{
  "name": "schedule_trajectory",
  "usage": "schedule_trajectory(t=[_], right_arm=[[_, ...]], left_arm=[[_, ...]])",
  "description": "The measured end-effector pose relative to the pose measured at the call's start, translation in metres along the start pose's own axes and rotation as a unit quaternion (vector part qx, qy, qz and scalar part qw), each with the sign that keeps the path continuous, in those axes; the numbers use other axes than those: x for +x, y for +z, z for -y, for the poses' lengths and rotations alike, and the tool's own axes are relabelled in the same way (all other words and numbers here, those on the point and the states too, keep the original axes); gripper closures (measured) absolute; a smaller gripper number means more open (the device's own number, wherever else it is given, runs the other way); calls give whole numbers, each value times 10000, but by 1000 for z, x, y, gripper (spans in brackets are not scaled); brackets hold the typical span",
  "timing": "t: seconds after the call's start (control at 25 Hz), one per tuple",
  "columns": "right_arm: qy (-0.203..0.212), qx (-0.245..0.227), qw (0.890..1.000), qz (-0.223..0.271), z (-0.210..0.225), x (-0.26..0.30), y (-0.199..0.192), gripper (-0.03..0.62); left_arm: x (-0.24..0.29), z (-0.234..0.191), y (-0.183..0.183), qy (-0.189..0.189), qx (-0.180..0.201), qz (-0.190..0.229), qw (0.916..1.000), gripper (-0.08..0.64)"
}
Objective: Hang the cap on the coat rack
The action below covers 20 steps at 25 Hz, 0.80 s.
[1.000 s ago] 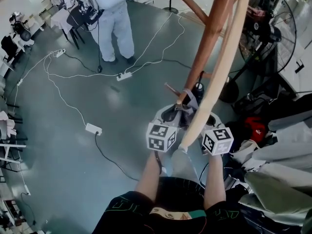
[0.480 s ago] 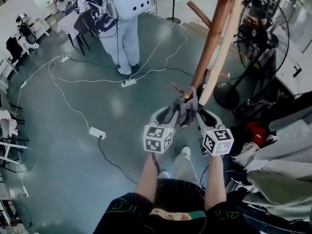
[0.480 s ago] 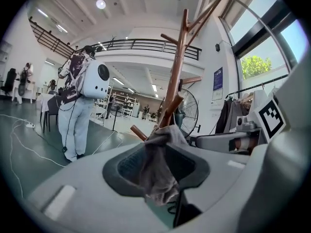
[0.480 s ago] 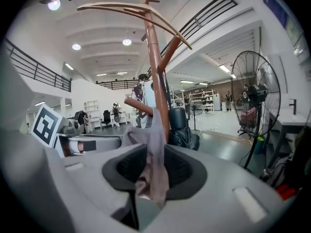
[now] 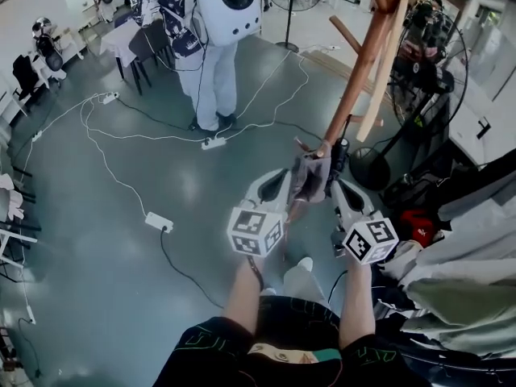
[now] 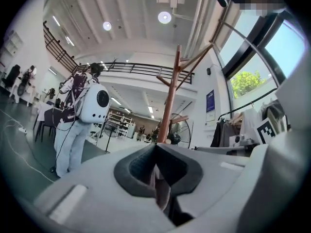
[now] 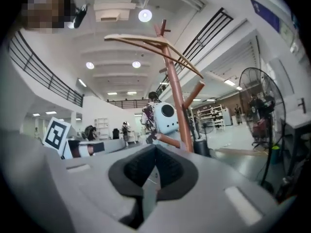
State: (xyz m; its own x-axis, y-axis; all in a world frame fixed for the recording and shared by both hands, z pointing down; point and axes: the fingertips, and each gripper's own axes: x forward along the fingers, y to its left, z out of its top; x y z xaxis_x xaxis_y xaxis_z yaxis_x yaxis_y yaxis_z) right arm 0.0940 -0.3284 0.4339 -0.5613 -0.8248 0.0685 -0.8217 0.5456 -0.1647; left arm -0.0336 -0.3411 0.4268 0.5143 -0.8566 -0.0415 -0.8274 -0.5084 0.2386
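Head view: where is the cap point(image 5: 310, 176)?
— Right beside the coat rack point(image 5: 352, 87) pole. The left gripper point(image 5: 288, 181) and the right gripper point(image 5: 333, 185) both pinch it tight, one each side.

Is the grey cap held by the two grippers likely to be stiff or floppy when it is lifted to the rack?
Probably floppy: the cap sags and folds between the left gripper and right gripper. Likely light, since thin pinches of cloth hold it. It may drape over a peg of the coat rack.
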Motion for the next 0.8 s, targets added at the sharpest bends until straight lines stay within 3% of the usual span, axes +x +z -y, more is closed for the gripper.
schedule_trajectory(t=[0.08, 0.24, 0.36, 0.52, 0.8], right_arm=[[271, -5, 9993, 275, -14, 1, 19, 589], [170, -508, 9979, 372, -17, 3, 40, 589], [94, -726, 9965, 407, -16, 6, 53, 589], [44, -882, 9947, 534, -18, 10, 70, 589], [-244, -832, 9935, 732, -5, 8, 76, 589]], left_arm=[[-2, 9, 16, -171, 124, 118, 9997, 551], [-4, 16, 45, -183, 339, 371, 9986, 551], [-3, 11, 63, 10, 533, 493, 9974, 551], [-1, -4, 58, 336, 508, 395, 9974, 551], [2, -7, 49, 244, 507, 241, 9981, 551]])
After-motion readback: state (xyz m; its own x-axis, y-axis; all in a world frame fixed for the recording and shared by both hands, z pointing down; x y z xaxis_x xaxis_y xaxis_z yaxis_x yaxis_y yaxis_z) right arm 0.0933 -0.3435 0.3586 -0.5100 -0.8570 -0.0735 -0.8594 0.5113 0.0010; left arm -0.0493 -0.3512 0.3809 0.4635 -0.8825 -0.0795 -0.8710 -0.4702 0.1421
